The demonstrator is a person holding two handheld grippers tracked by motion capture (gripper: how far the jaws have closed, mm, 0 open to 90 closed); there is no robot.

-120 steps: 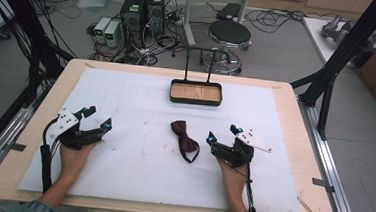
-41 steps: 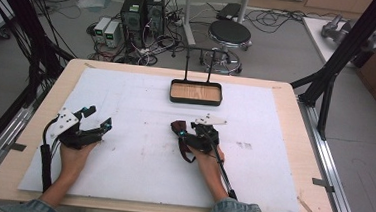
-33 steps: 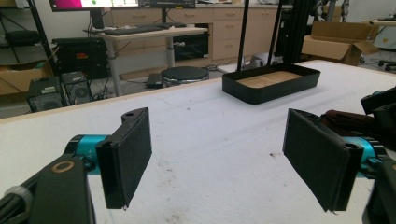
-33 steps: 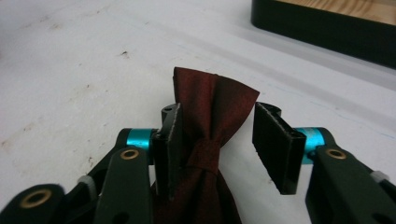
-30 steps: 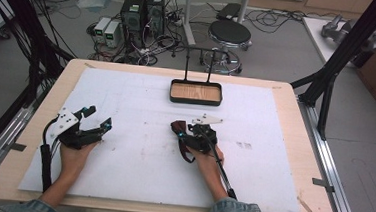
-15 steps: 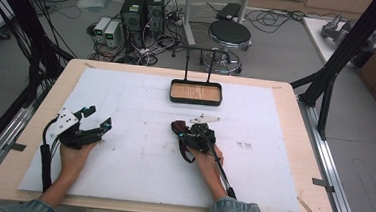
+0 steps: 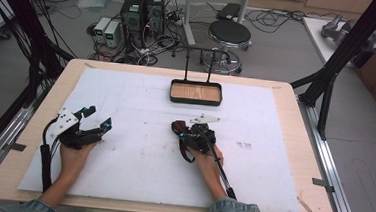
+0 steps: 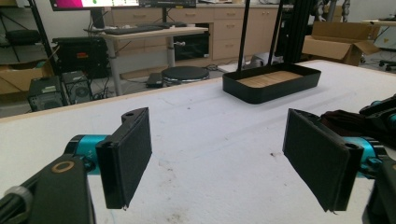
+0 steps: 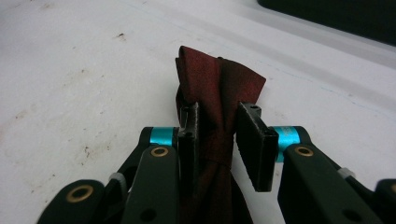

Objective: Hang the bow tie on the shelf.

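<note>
My right gripper has its jaws closed to a narrow gap on the bow tie, pinching it at the knot. One dark red wing fans out past the jaw tips; the rest of the fabric runs back under the gripper body. In the high view the right gripper sits near the middle of the white mat, with the bow tie at its tips. I cannot tell whether the tie is lifted clear or resting on the mat.

My left gripper has its jaws spread wide with nothing between them. In the high view it rests on the left part of the mat, well apart from the tie.

The black tray with a wooden floor stands at the far side of the mat, beyond the right gripper, and appears empty.

Status, as I judge it: the grasp is made. The lift, the carry to the tray and the release are not yet done. The left gripper has no part so far.
</note>
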